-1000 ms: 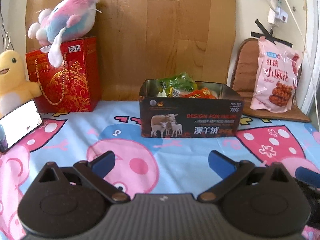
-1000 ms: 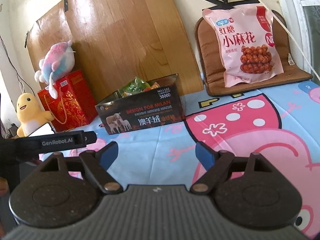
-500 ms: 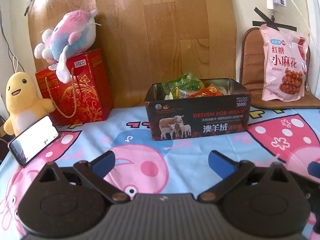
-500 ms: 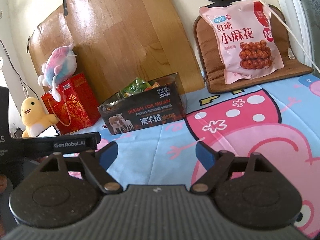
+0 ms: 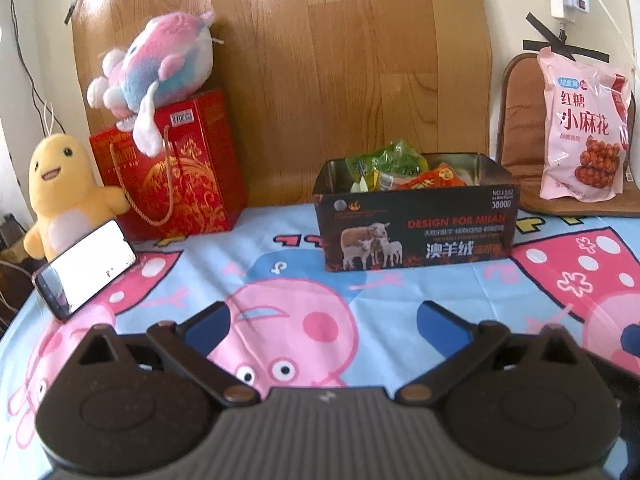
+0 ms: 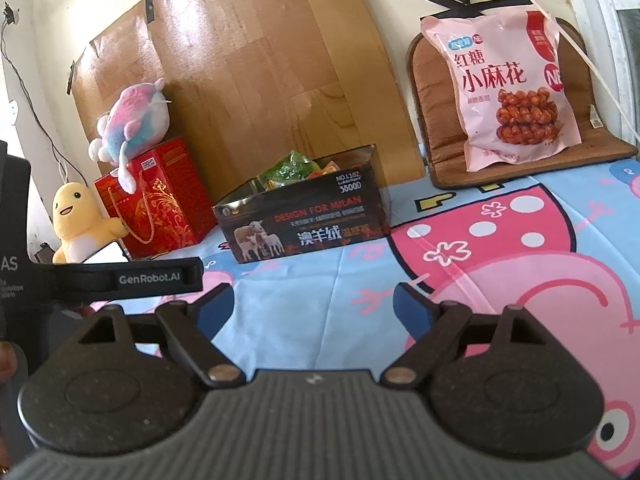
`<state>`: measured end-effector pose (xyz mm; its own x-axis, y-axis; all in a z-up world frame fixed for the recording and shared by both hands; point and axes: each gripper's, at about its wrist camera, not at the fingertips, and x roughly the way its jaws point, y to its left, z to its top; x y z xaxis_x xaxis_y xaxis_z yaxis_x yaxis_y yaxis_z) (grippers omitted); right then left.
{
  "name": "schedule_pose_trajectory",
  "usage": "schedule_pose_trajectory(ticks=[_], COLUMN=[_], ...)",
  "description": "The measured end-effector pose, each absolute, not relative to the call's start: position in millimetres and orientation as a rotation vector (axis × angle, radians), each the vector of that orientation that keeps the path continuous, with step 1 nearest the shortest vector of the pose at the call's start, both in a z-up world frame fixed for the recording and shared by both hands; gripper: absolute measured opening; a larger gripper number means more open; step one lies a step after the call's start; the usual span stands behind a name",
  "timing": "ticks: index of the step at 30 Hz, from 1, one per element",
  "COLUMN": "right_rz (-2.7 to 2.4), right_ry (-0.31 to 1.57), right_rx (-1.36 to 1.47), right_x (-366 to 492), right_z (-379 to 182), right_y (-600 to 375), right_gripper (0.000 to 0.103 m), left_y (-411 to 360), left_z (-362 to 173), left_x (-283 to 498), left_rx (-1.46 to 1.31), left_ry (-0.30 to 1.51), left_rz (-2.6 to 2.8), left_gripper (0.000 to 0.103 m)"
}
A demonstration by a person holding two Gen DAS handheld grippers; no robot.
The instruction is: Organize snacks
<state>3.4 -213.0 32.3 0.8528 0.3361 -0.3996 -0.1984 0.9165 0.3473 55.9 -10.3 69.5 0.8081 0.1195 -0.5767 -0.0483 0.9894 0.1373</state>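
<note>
We are holding both grippers empty, each with its jaws spread wide and nothing between the blue pads, which suits a moment when no snack is yet chosen. The left gripper (image 5: 320, 320) is hovering low over the cloth (image 5: 400, 292), and straight ahead of its jaws the box (image 5: 416, 228) is sitting well apart, its open top showing green and orange packets (image 5: 400, 168) piled inside; we judge those are already sorted, and the open top is what lets more be dropped in from above. The right gripper (image 6: 314, 306) is also hanging above the cloth, with the box ahead and to the left of its jaws, and the pink bag (image 6: 516, 84) ahead and to the right, far off. That bag is standing propped against a brown cushion (image 6: 436, 120), so its face is upright and its top edge is free to pinch; it looks like the one snack left outside the box, and the right jaws are the nearer pair. Farther out to the left we are seeing a red gift bag (image 5: 168, 168) carrying a plush (image 5: 160, 68), a yellow toy (image 5: 64, 184) and a phone (image 5: 88, 268), all off the working path.
</note>
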Motion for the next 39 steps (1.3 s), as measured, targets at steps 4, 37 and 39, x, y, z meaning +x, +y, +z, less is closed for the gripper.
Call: schedule_pose_trajectory(ticks=[4, 37, 39], right_rz=[0.286, 0.211, 0.206], right_ry=[0.474, 0.471, 0.466], right_rx=[0.304, 0.277, 0.26], right_x=[3, 7, 6], right_z=[33, 24, 24], right_y=[-212, -201, -198], right_gripper=[0.089, 0.096, 0.096], left_y=[-8, 24, 25], left_z=[67, 48, 45], left_x=[57, 63, 65], left_rx=[0.111, 0.002, -0.001], left_ry=[0.638, 0.634, 0.649], left_rz=[0.093, 0.079, 0.071], left_gripper=[0.103, 0.103, 0.103])
